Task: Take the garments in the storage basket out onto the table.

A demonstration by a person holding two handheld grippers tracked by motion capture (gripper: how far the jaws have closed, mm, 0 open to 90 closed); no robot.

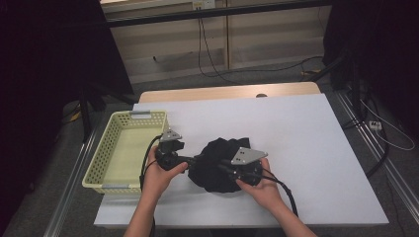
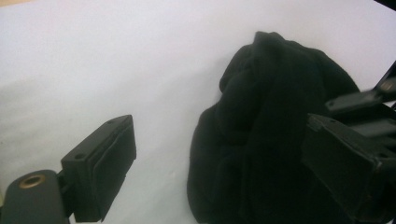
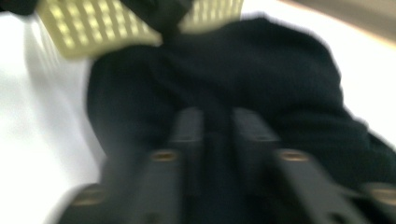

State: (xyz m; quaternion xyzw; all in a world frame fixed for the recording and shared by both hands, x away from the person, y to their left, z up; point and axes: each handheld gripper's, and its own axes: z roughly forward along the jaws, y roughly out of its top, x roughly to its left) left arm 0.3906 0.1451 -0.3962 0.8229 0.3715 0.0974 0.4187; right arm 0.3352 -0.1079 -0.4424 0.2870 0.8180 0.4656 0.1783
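Crumpled black cloth garment point(image 1: 217, 165) heaped on white table sheet point(image 1: 296, 148), just right of pale yellow perforated plastic basket point(image 1: 126, 148). Left gripper point(image 2: 224, 168) at garment's left edge, jaws spread wide, one on bare sheet, the other against the fabric, nothing clamped. Right gripper point(image 3: 218, 135) pressed into garment's near right side, jaws drawn almost together; blurred, so whether fabric is pinched between them cannot be told. Hands behind both grippers near table's front edge.
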